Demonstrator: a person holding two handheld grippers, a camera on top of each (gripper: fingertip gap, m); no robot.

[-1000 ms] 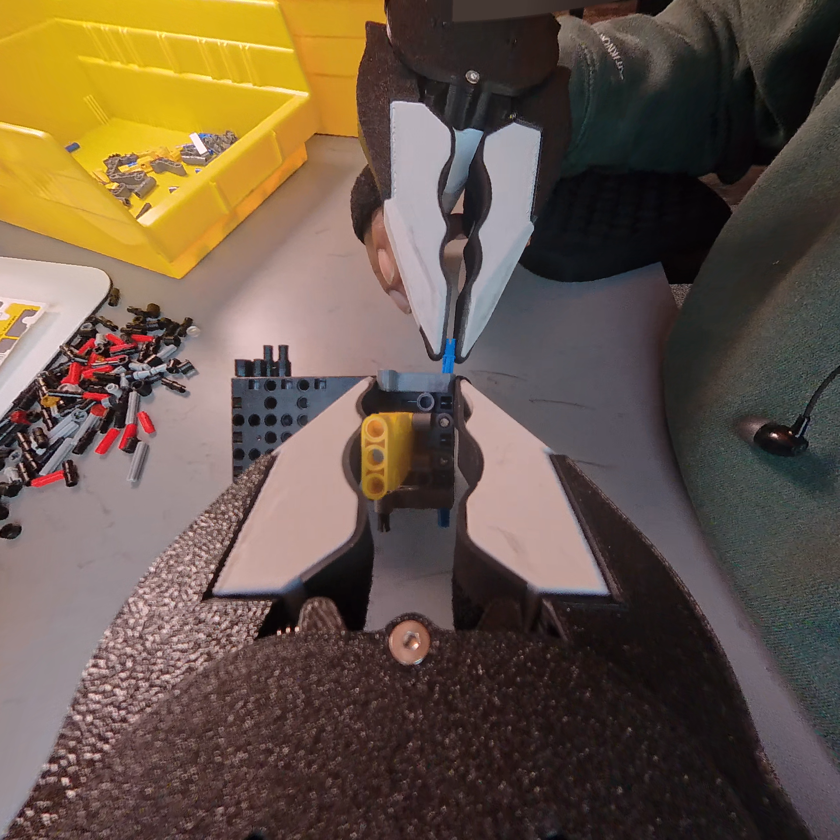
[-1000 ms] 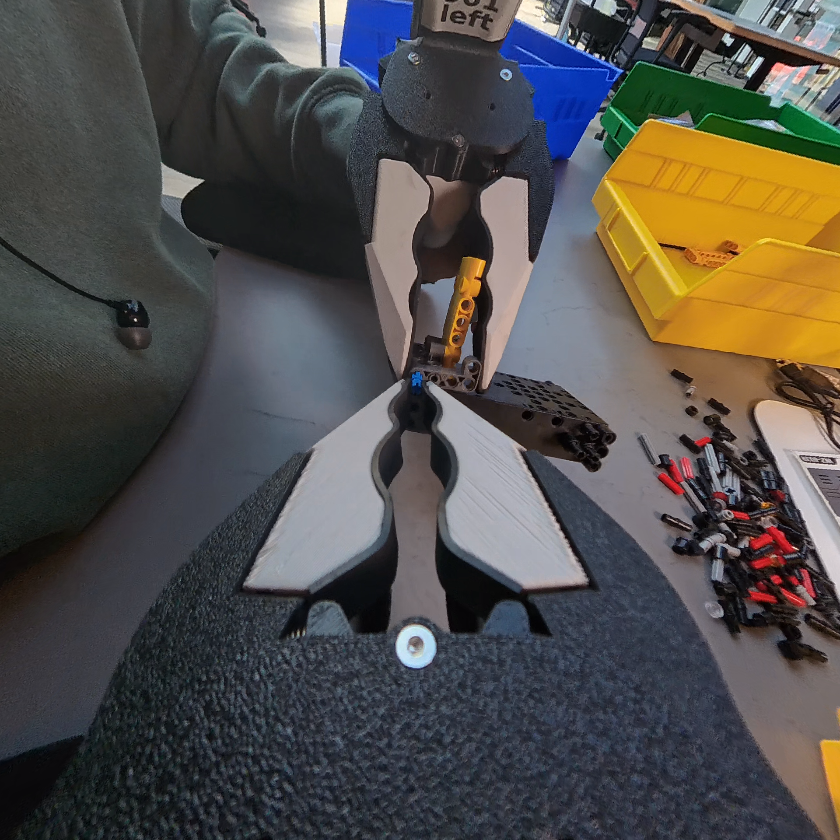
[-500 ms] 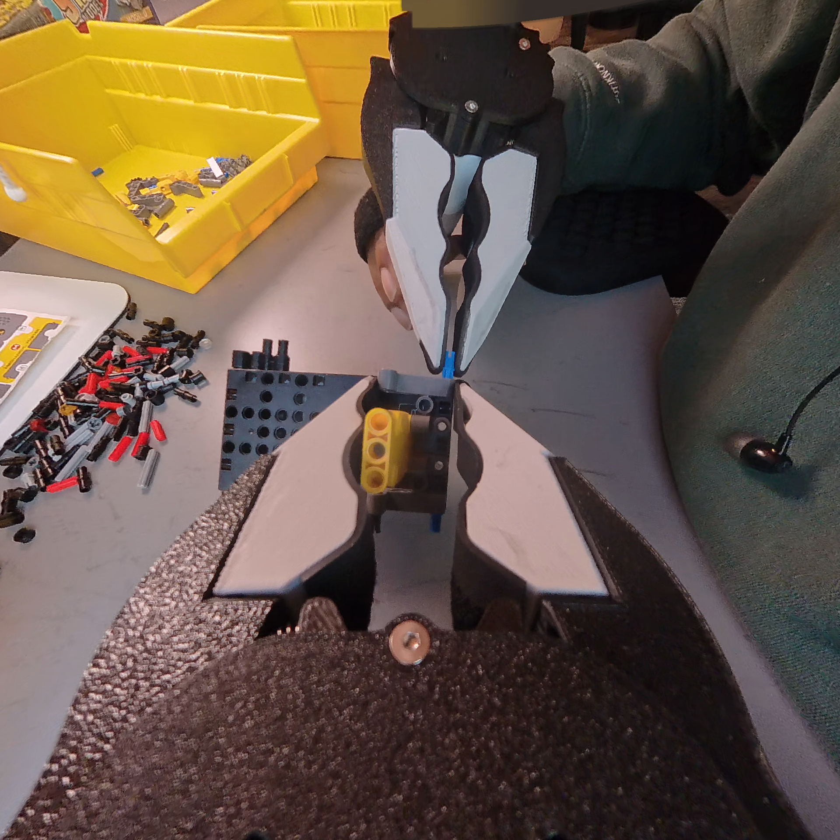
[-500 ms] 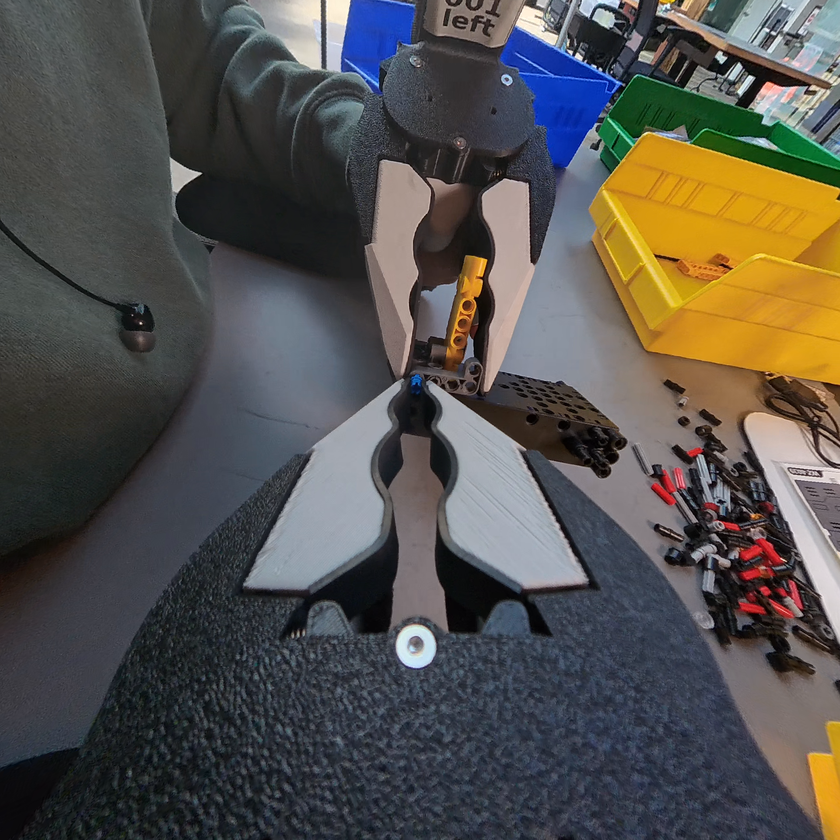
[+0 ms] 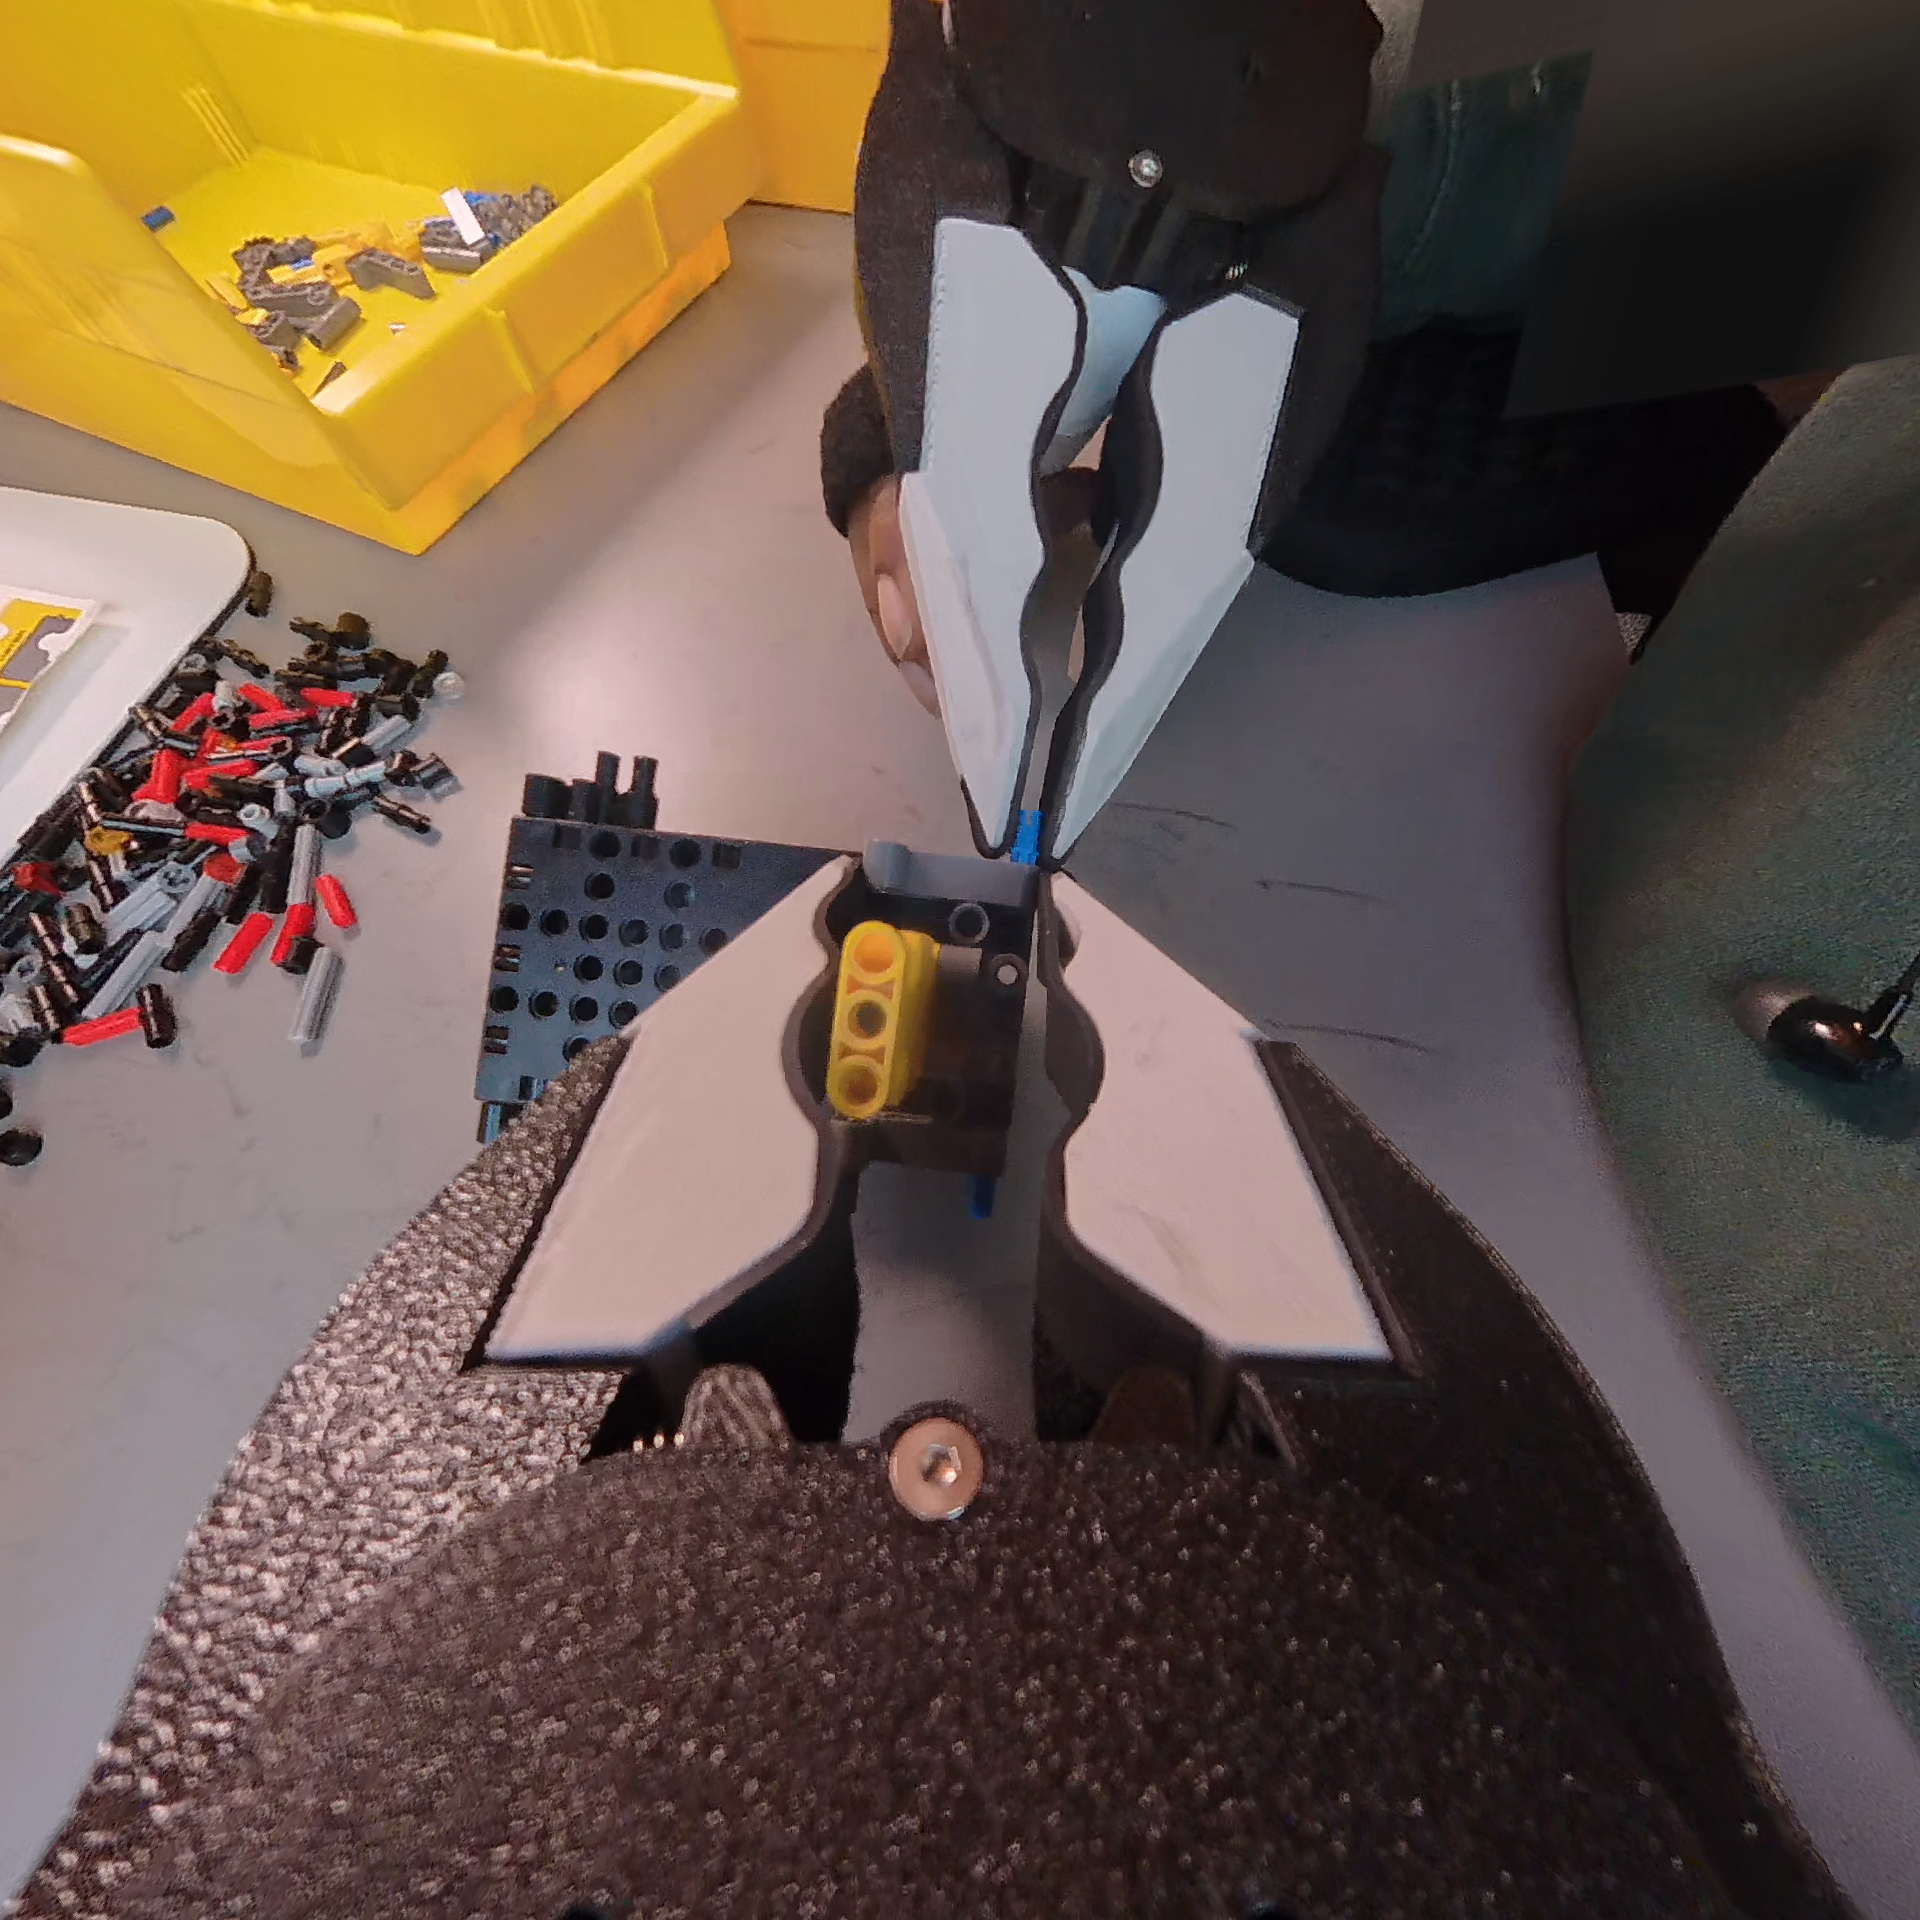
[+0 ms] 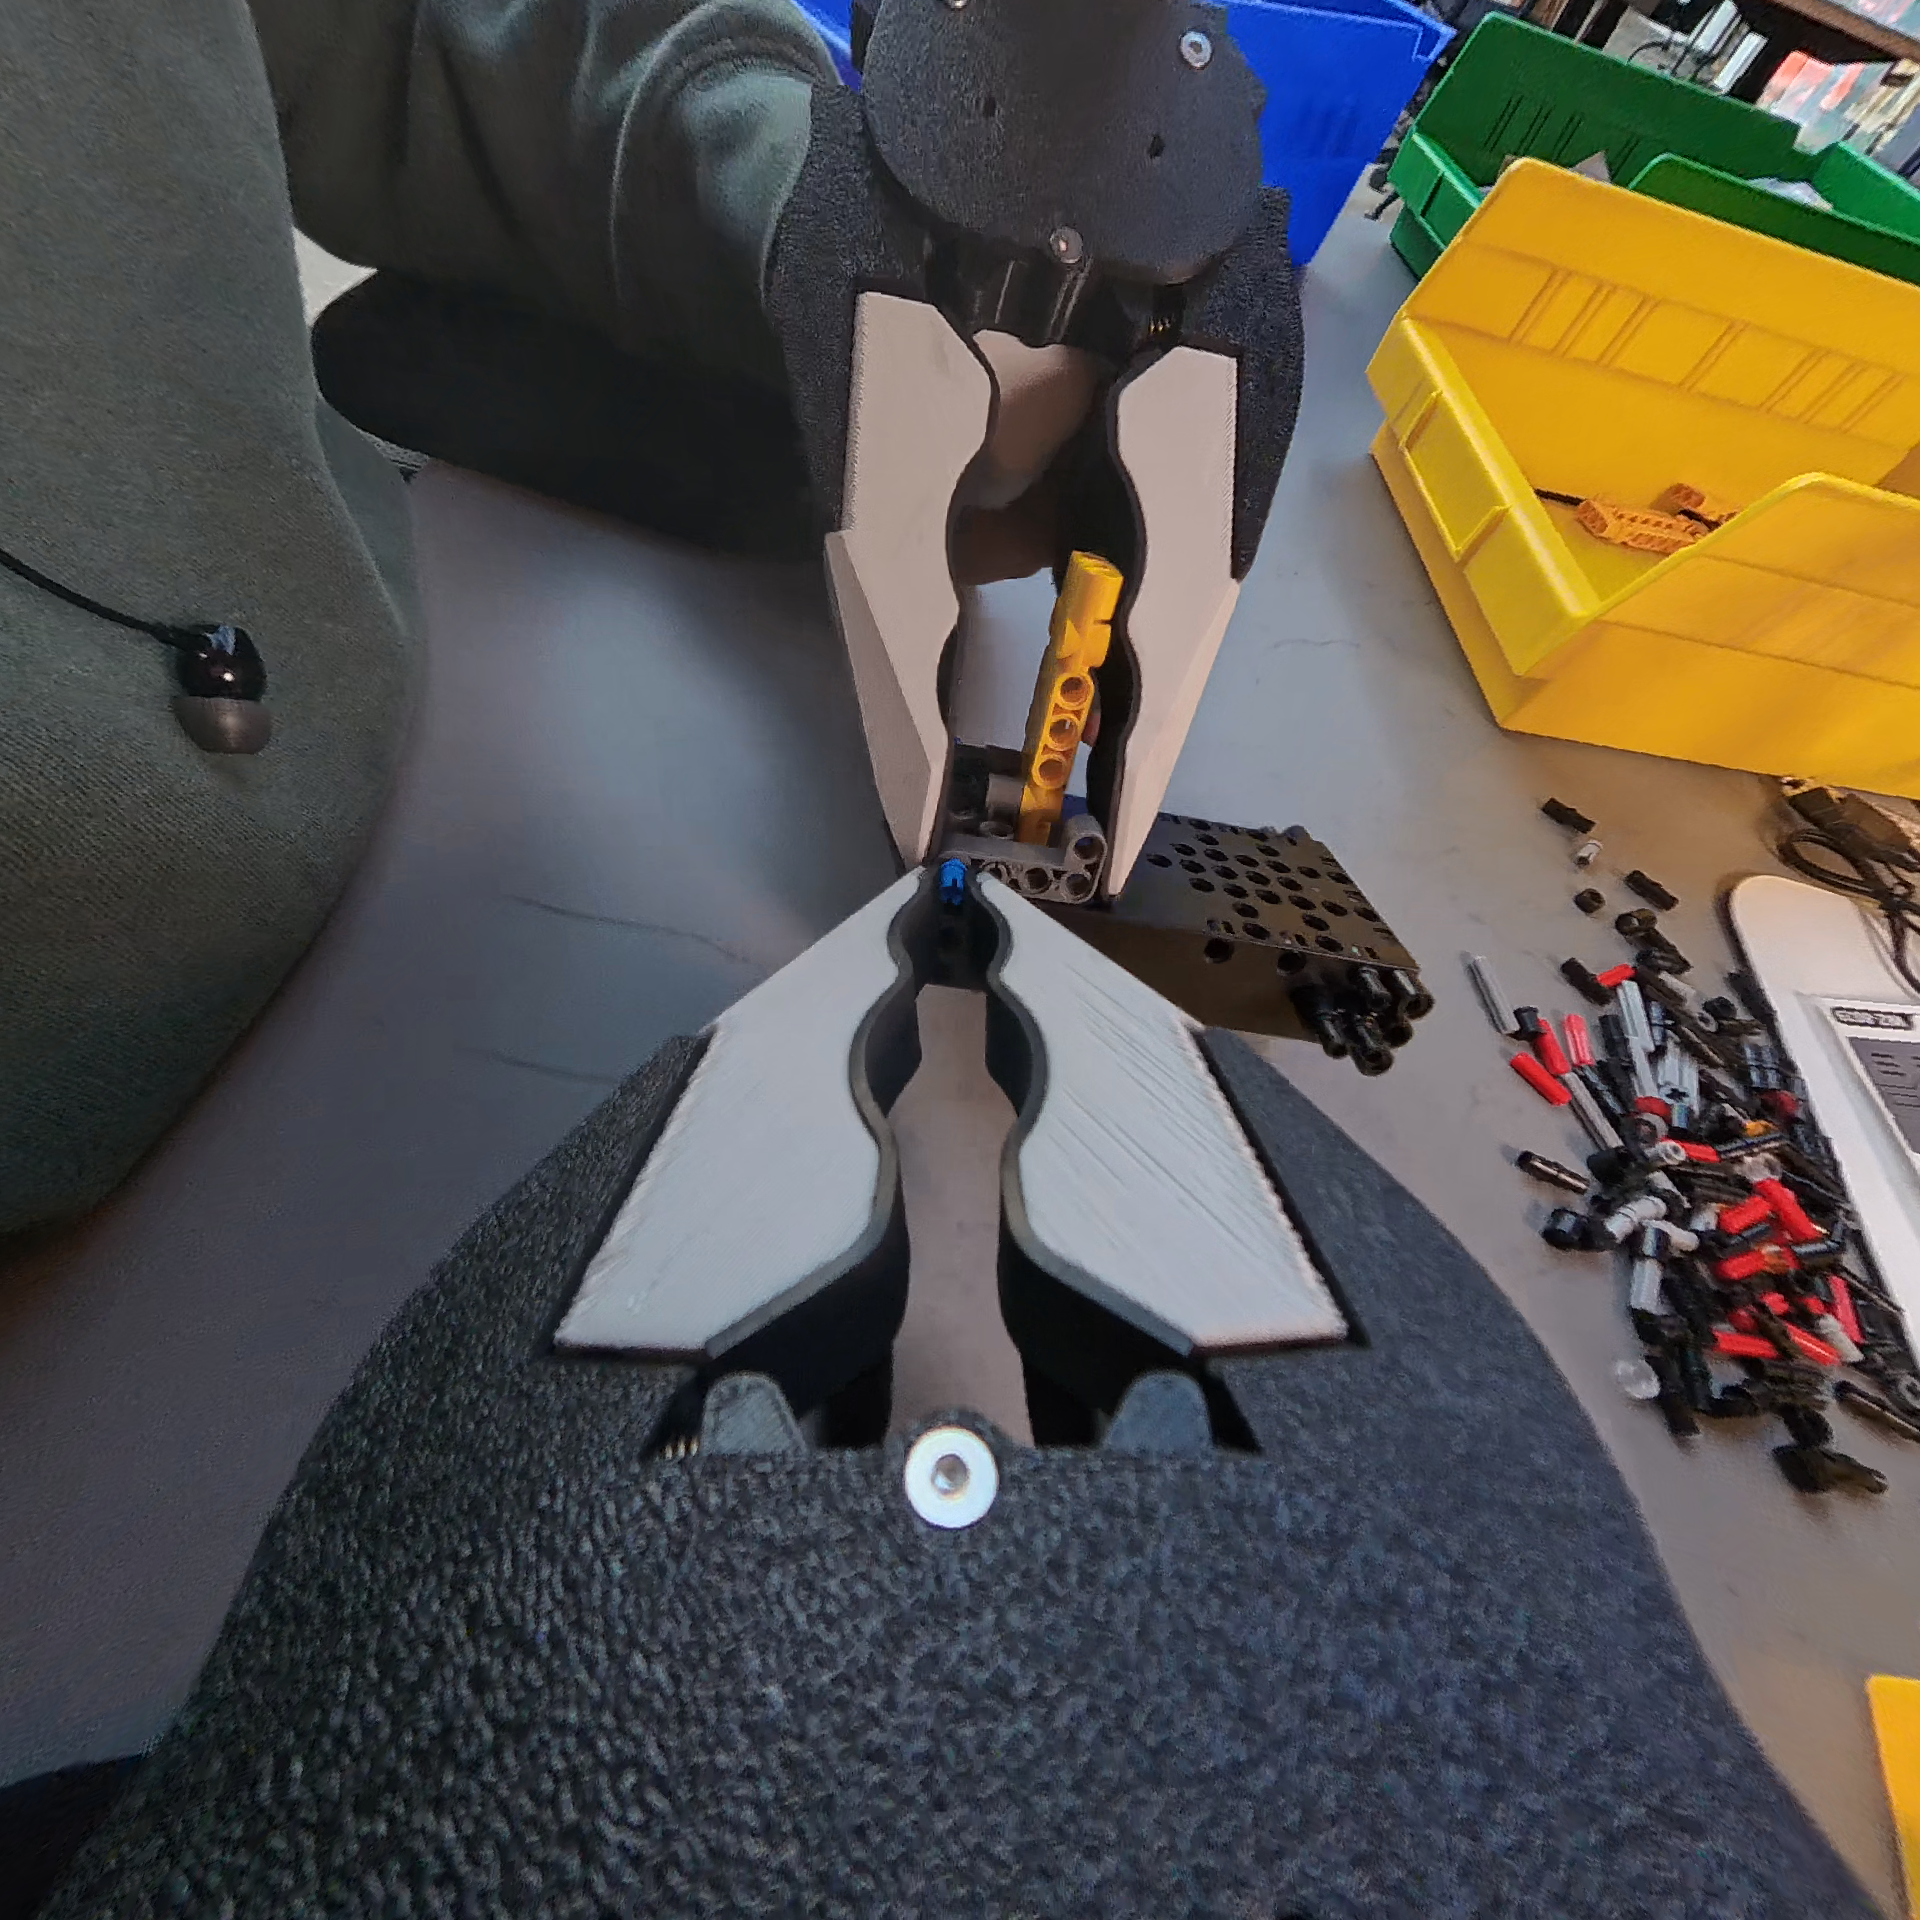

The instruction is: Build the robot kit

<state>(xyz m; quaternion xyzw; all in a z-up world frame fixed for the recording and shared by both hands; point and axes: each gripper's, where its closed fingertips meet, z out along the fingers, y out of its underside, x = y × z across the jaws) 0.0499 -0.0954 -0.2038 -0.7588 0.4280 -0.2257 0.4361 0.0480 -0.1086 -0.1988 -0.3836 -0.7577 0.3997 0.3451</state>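
Loose pile of small red, black and grey plastic pins (image 5: 197, 831) on grey table (image 5: 665, 623). Left gripper (image 5: 940, 904) clamps black perforated brick assembly (image 5: 623, 935); its yellow holed beam (image 5: 868, 1023) runs lengthwise between the fingers. Right gripper (image 5: 1023, 847) pinches small blue pin (image 5: 1027, 831), long axis pointing into the assembly's edge.

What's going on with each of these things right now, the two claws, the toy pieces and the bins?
Left gripper: shut on the brick assembly.
Right gripper: shut on the blue pin, at the assembly's corner.
Black plate: lying flat.
Loose pins: scattered.
Yellow bin: open, few parts.
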